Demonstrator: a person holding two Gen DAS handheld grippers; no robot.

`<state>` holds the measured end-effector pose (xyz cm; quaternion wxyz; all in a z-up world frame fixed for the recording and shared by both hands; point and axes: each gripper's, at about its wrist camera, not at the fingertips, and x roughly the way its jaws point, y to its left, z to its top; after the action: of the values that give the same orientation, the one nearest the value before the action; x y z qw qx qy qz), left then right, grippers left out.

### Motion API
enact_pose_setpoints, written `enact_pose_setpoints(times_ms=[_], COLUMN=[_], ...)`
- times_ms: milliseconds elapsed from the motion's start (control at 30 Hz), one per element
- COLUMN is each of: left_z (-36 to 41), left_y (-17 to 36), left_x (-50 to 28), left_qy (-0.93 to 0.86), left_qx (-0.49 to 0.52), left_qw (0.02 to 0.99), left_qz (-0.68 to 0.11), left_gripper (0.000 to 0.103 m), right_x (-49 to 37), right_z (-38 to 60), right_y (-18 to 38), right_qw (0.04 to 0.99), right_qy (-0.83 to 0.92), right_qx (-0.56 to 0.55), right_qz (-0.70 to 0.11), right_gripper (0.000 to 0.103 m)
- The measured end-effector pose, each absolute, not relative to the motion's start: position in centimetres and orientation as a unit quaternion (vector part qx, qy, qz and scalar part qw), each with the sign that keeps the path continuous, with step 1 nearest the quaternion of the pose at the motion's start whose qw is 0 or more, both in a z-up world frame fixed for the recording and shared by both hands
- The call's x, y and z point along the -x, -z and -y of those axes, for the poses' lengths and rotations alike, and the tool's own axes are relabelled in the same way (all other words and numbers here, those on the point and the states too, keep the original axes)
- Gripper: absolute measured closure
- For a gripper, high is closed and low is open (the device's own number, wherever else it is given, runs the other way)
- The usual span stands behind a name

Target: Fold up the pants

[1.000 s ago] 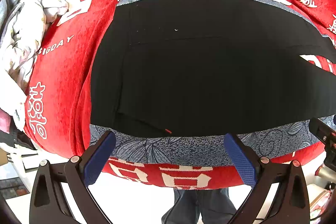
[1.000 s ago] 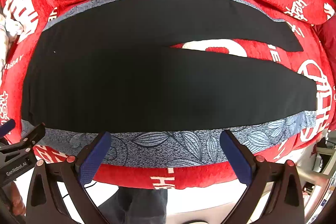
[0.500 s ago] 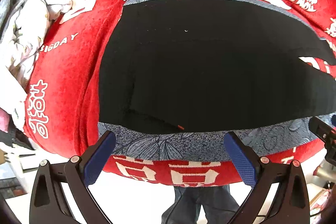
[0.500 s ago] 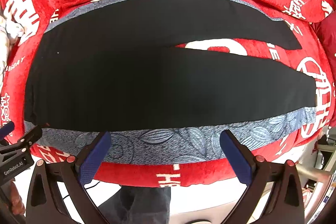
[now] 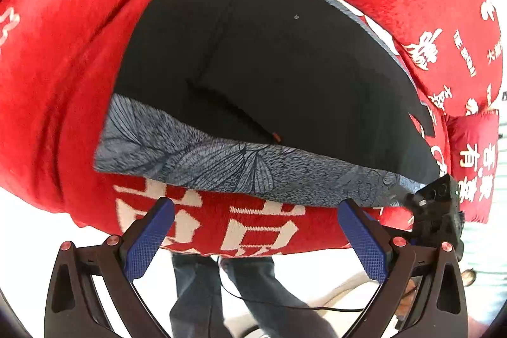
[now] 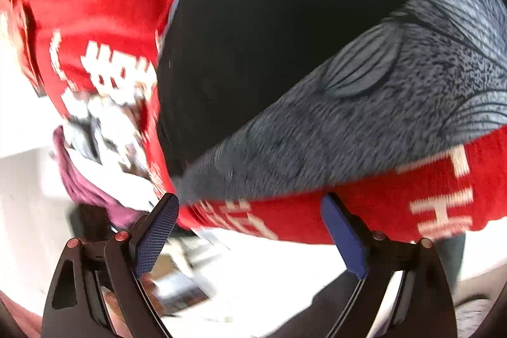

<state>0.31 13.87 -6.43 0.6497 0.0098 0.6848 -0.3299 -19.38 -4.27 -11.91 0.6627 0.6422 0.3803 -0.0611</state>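
Pants (image 5: 285,59), black, soft and limp in the frame's middle, look best taken at the near edge; left tongs (image 5: 256,239) spread empty, right tongs (image 6: 250,233) closing on nothing.

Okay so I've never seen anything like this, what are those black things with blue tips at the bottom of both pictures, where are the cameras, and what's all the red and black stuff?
Each picture comes from a wide-angle camera fixed on a hand-held claw, looking forward along its two fingers. A person carries one in each hand; no robot arm is involved.

The left camera shows the left claw, wide open, with nothing between its blue pads. The right camera shows the right claw; its jaws are closing a little, but nothing is between them either, and that picture is blurred.

Ahead lies a pair of black pants, spread on a grey leaf-patterned cloth. Beneath is a red blanket with white characters. The other claw's black body shows at the left view's right edge. Nothing is held.
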Motion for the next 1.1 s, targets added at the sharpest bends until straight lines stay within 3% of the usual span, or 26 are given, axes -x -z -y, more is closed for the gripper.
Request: enact_pose_setpoints(times_ms=[133, 333, 367, 400, 433, 600, 800, 833, 867, 900, 967, 1100], left_z=[-13.6, -14.1, -14.4, -14.8, -14.9, -14.9, -13.6, -13.8, -13.9, -14.4, -15.0, -14.9], left_y=[7.8, 7.9, 7.7, 7.6, 7.5, 7.5, 9.2, 9.1, 9.1, 9.3, 9.7, 9.5], left_x=[0.1, 0.2, 0.1, -0.2, -0.3, -1.5, -2.9, -3.2, -3.6, -4.1, -4.4, -3.9], left_qy=[0.329, 0.334, 0.334, 0.334, 0.334, 0.342, 0.301, 0.292, 0.28, 0.277, 0.273, 0.283], left_qx=[0.033, 0.078, 0.085, 0.096, 0.109, 0.207, 0.222, 0.216, 0.199, 0.186, 0.163, 0.122], left_qw=[0.64, 0.63, 0.63, 0.629, 0.628, 0.612, 0.638, 0.649, 0.661, 0.664, 0.667, 0.665], left_qz=[-0.693, -0.697, -0.696, -0.695, -0.695, -0.682, -0.674, -0.669, -0.667, -0.669, -0.674, -0.68], left_gripper=[0.0, 0.0, 0.0, 0.0, 0.0, 0.0, 0.0, 0.006, 0.025, 0.035, 0.066, 0.072], right_x=[19.6, 15.2, 13.9, 12.9, 12.0, 12.1, 11.8, 11.8, 11.8, 11.9, 12.3, 14.8], right_z=[4.3, 3.0, 2.5, 2.3, 2.0, 1.4, 0.6, 0.4, 0.3, 0.3, 0.2, 2.1], right_y=[12.7, 11.7, 11.9, 11.8, 12.4, 10.0, 9.4, 9.7, 10.1, 10.3, 10.4, 11.0], right_qw=[0.668, 0.654, 0.647, 0.636, 0.623, 0.63, 0.637, 0.637, 0.635, 0.634, 0.639, 0.649], right_qy=[0.035, 0.01, 0.003, -0.006, -0.011, -0.042, -0.079, -0.078, -0.075, -0.074, -0.068, -0.007], right_qx=[-0.67, -0.696, -0.701, -0.707, -0.712, -0.719, -0.693, -0.688, -0.686, -0.685, -0.673, -0.657], right_qz=[-0.322, -0.296, -0.3, -0.309, -0.323, -0.292, -0.33, -0.339, -0.347, -0.351, -0.366, -0.385], right_gripper=[0.01, 0.013, 0.035, 0.079, 0.095, 0.095, 0.095, 0.095, 0.095, 0.095, 0.095, 0.089])
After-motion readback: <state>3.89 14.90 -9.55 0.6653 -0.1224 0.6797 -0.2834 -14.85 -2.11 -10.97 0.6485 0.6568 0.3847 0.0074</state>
